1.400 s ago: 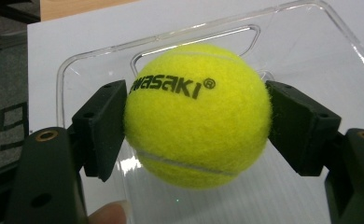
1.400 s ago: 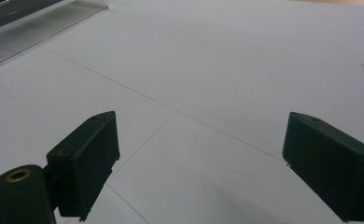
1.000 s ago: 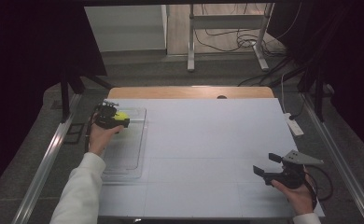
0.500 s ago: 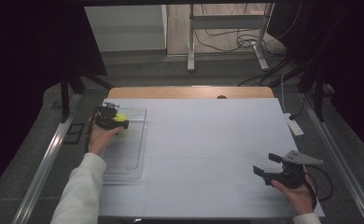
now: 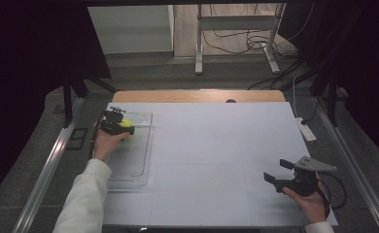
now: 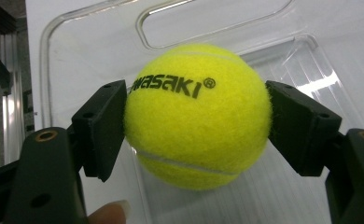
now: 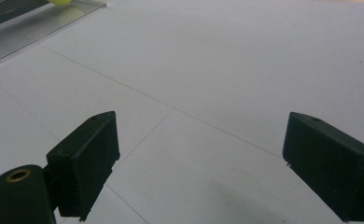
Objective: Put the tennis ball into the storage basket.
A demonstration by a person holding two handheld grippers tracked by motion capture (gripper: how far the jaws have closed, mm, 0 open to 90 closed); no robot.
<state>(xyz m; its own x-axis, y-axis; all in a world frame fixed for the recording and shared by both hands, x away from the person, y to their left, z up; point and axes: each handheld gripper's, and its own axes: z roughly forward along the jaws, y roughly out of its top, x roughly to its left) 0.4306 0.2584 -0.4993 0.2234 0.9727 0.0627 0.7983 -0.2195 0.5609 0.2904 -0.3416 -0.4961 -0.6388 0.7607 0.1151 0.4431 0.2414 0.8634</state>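
Nothing changed since earlier frame: left gripper [image 6: 196, 116] jaws pinch tennis ball [image 6: 198, 112] over tray [image 5: 134, 155]; right gripper [image 7: 199, 163] jaws spread.

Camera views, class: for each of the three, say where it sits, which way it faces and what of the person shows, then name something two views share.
High view: above the person's side, looking forward and down on the table; both forearms, left gripper and right gripper show.
Left gripper view: on the left gripper, looking along its jaws, clamped on the tennis ball over the clear tray; a fingertip shows.
Right gripper view: on the right gripper, jaws apart, facing across the table.
Shared: ball and tray appear in the high view too.
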